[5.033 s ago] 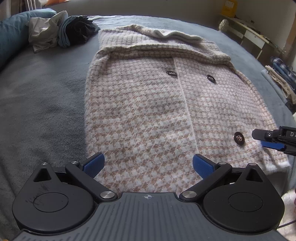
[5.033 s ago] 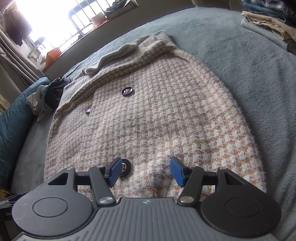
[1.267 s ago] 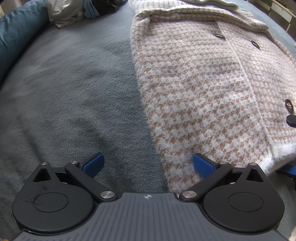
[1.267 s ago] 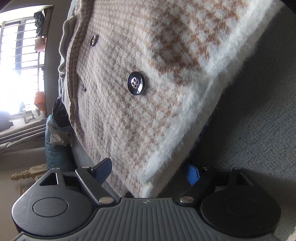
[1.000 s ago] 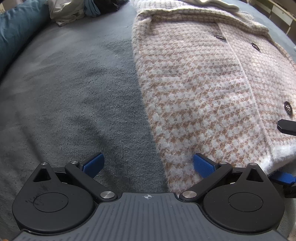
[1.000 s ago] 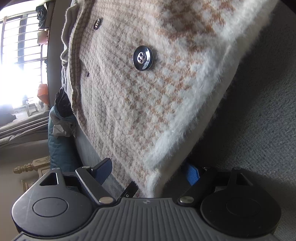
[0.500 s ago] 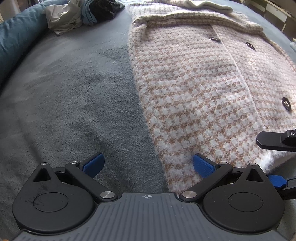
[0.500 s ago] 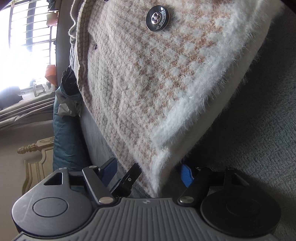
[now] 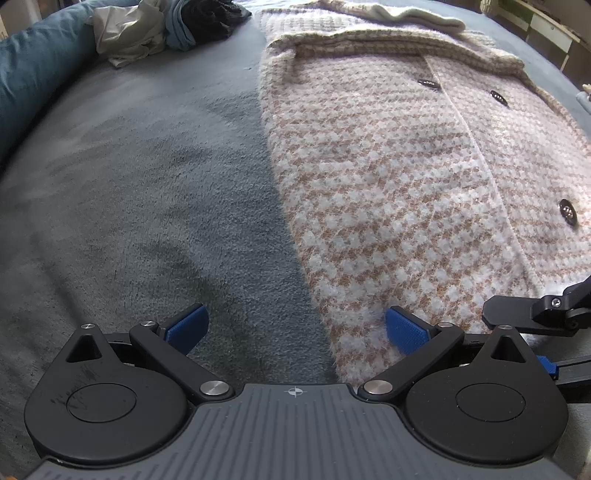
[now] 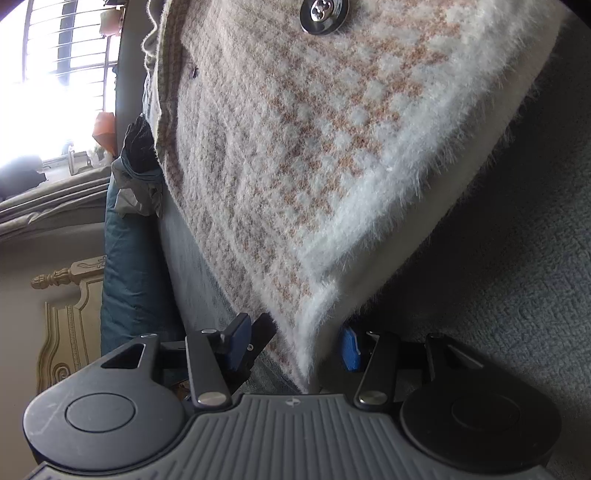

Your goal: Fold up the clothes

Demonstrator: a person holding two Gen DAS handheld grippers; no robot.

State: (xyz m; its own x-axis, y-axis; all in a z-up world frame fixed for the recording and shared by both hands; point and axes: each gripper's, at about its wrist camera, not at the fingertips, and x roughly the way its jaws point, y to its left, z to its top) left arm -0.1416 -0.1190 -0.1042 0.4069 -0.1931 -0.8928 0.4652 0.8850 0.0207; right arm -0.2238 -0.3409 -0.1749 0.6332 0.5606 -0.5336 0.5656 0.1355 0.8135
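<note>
1. Left wrist view: the houndstooth coat (image 9: 406, 177) lies flat on the grey blanket (image 9: 129, 192), buttons up. The left gripper (image 9: 295, 328) stands wide open, straddling the coat's near left hem corner, gripping nothing (one pad over the blanket, one on the fuzz).
2. Right wrist view: the right gripper (image 10: 293, 345) has just been closing, jaws about half open around the coat's right hem corner; pads not yet pressing.

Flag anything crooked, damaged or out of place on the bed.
Nothing looks damaged. The houndstooth cardigan lies flat and buttoned on the grey blanket. Only a crumpled pile of clothes at the far corner looks untidy.
</note>
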